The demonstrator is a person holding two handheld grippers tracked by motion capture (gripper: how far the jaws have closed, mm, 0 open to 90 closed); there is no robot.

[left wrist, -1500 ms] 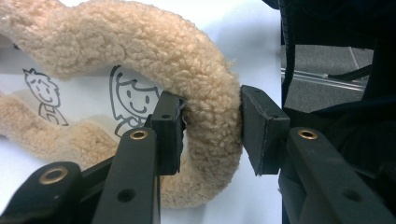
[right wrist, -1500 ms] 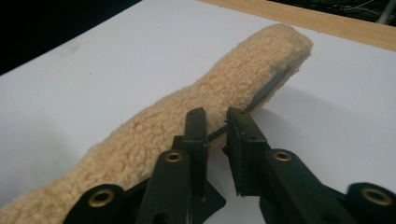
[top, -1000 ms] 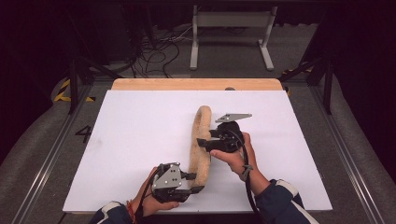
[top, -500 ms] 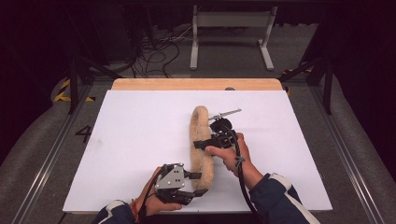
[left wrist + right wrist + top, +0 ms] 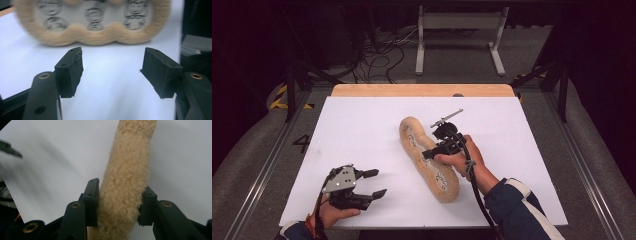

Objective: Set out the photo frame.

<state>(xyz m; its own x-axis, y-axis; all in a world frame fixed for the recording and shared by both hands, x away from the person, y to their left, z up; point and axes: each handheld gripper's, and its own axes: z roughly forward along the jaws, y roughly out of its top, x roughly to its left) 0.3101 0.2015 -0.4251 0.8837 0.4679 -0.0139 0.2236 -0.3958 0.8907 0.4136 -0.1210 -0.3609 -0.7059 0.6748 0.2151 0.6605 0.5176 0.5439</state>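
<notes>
On the white desk in a dim room: right claw pinching the fleecy cartoon-print insole at mid-length to steady it, jaws just closing; left claw hovering well apart, empty, jaws just opening wide.

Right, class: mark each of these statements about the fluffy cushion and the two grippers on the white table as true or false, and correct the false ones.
1. The right gripper has its fingers pressed on the tan fleecy cushion. True.
2. The left gripper holds one end of the cushion. False: its fingers are apart with nothing between them, clear of the cushion; they have just been opening.
3. The cushion lies on the white table sheet. True.
4. The cushion's pale face carries cartoon figures. True.
5. The cushion is round like a ball. False: it is long, with a wavy edge.
</notes>
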